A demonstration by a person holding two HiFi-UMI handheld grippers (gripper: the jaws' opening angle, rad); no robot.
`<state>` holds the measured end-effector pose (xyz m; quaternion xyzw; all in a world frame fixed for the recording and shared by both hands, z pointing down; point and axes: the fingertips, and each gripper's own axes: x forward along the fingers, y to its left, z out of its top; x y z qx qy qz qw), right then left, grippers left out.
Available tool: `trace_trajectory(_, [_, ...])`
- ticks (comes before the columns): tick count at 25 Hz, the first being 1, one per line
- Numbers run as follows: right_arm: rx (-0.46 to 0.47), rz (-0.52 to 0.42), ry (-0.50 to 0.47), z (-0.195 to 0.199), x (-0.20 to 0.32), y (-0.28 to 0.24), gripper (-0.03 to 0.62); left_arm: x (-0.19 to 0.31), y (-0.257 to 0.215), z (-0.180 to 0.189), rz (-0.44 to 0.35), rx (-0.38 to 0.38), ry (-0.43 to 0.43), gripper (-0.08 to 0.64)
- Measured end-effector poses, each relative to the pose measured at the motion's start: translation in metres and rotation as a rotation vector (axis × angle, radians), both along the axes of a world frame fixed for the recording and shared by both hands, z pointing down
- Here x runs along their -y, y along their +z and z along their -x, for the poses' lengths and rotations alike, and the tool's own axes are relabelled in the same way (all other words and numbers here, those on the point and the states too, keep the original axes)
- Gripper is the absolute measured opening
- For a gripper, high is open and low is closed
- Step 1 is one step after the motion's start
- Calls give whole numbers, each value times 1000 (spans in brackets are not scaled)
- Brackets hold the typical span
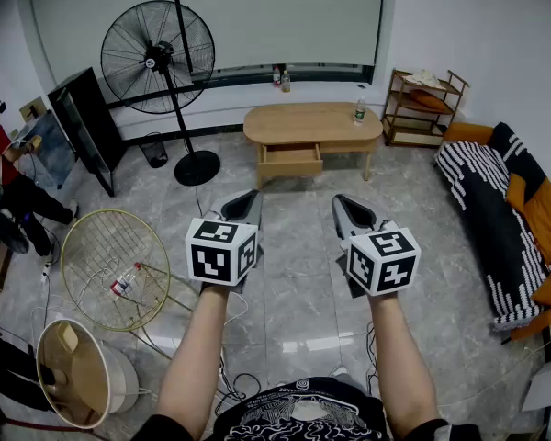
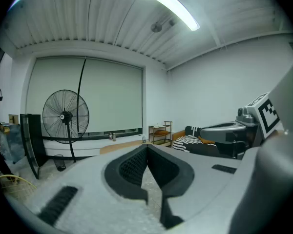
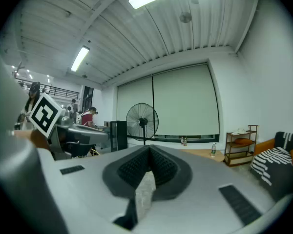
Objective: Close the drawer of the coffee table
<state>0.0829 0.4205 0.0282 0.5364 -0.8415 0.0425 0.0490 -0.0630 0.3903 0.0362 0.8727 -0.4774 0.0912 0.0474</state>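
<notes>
right hand-held gripper closed, drawer open

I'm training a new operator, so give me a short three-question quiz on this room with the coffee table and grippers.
1. True or false: the drawer of the coffee table is already shut.
2. In the head view, what stands on the table's right end? A) bottle B) lamp C) cup
3. What do the left gripper and right gripper hold?
Key: 1 false, it sticks out; 2 A; 3 nothing, both are shut.

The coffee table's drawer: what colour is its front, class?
The drawer is light tan wood; the head view shows it best.
</notes>
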Motion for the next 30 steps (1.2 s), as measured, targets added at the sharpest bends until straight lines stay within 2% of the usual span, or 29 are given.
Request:
trace_trajectory(9, [2, 1, 27, 12, 2, 9, 5, 4, 9, 11, 3, 12, 16, 2])
trace_trajectory(21, [20, 20, 6, 20, 39, 21, 125, 35, 24, 18, 18, 22, 3, 3])
trace_trajectory(24, [28, 27, 1, 22, 60, 26, 188, 54, 27, 20, 19, 32, -3, 3])
trace_trajectory(30, [39, 22, -21, 9, 123, 33, 229, 115, 37, 10, 31, 47, -24, 3])
